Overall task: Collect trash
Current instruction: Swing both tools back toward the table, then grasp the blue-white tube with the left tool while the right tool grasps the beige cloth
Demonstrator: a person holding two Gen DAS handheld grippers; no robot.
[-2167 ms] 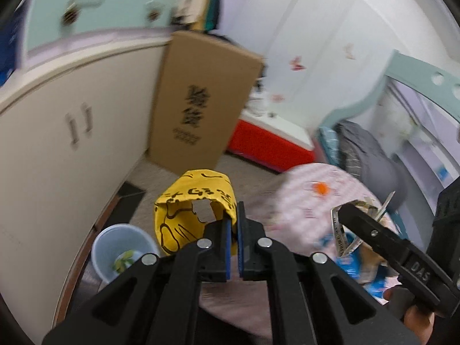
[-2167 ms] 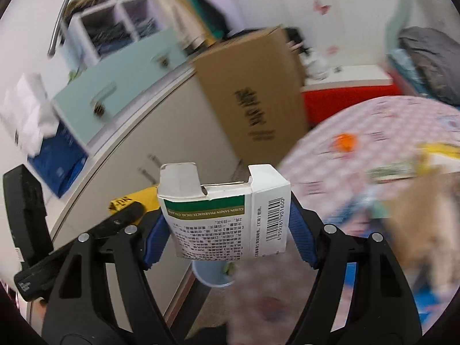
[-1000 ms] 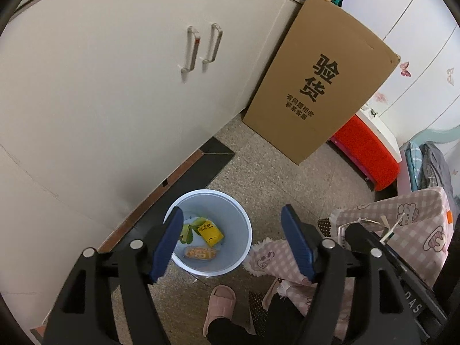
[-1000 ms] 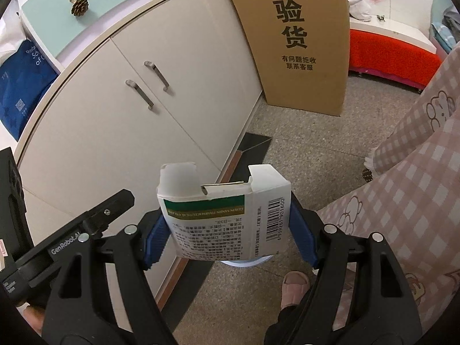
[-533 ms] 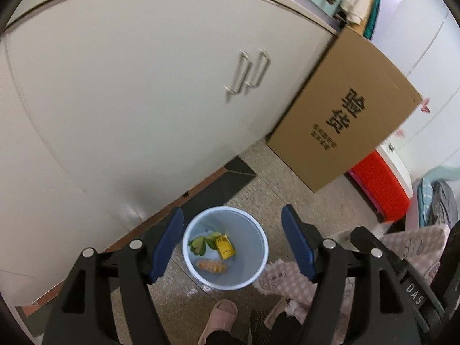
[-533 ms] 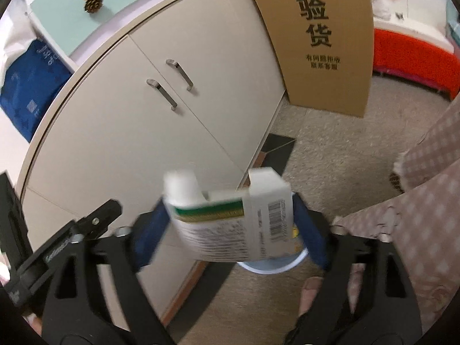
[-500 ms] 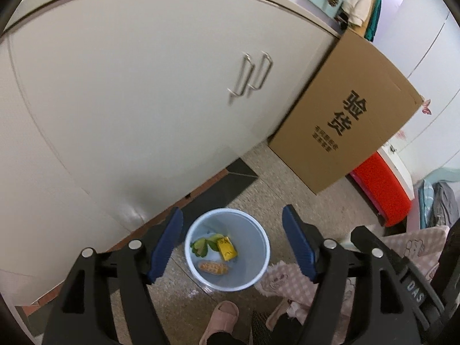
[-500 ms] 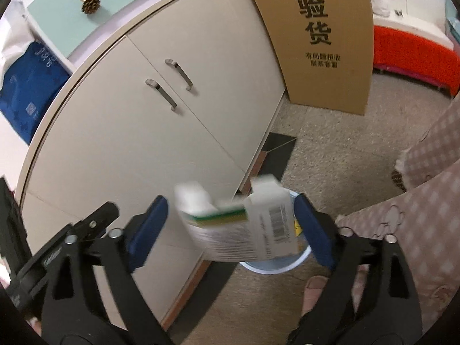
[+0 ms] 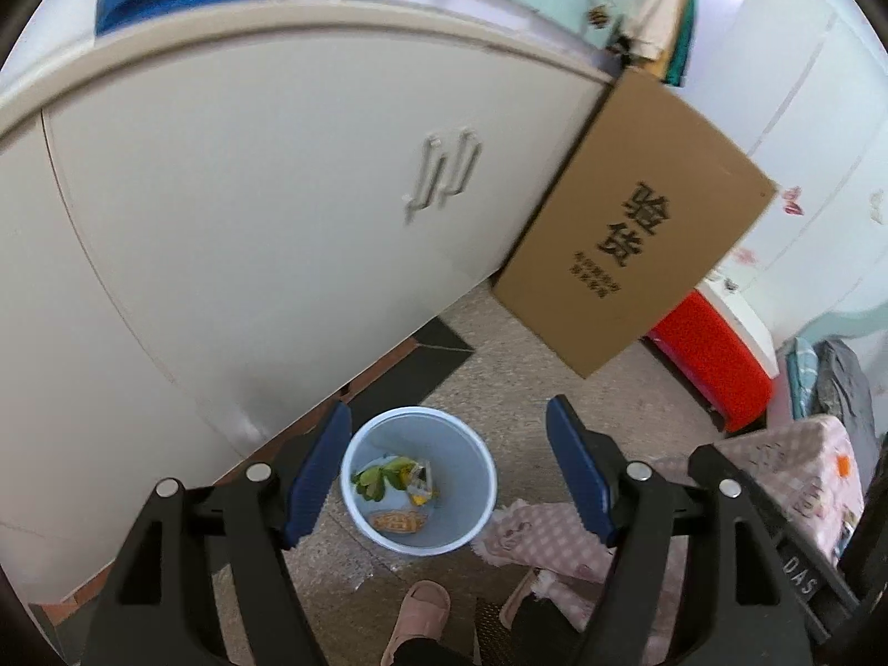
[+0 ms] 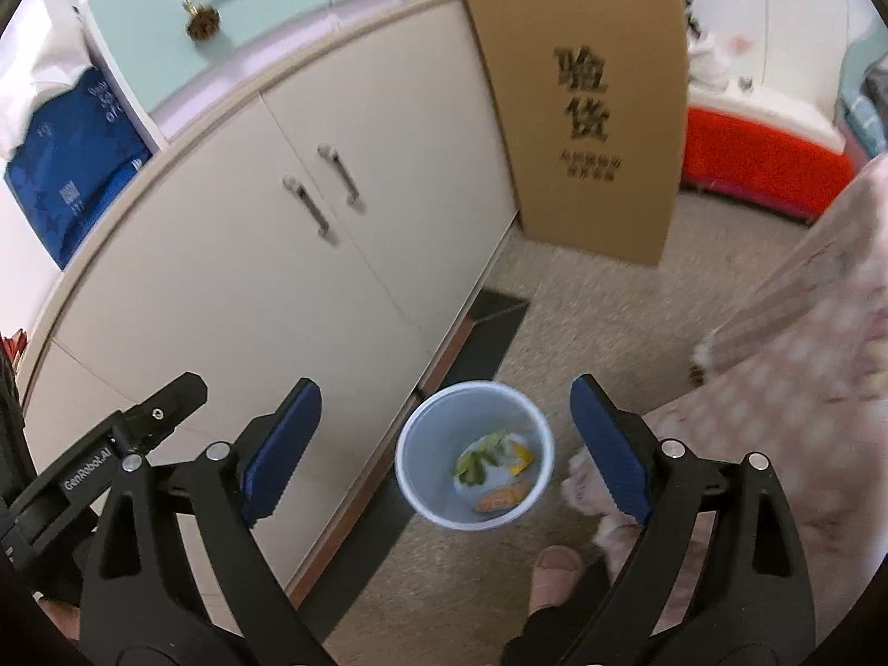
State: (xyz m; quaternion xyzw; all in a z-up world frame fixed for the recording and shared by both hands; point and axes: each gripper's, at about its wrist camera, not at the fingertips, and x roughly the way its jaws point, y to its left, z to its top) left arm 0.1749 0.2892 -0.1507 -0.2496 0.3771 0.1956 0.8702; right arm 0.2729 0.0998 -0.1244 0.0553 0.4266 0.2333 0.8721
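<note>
Both grippers hang over the trash bin [image 9: 417, 480], which stands on the floor [image 9: 516, 366] just beside the base of the white cabinet [image 9: 250, 211]. The left gripper [image 9: 449, 469] has its jaws spread wide with nothing between them. The right gripper [image 10: 447, 441] also has its jaws wide apart and empty. Inside the bin lie green leaves [image 9: 377, 480], a yellow wrapper [image 9: 419, 485] and an orange packet [image 9: 397, 521]. A cardboard box [image 9: 632, 227] leans against the cabinet's far end. A slipper [image 9: 419, 613] rests on the floor near the bin, next to a pink checked cloth [image 9: 544, 538].
</note>
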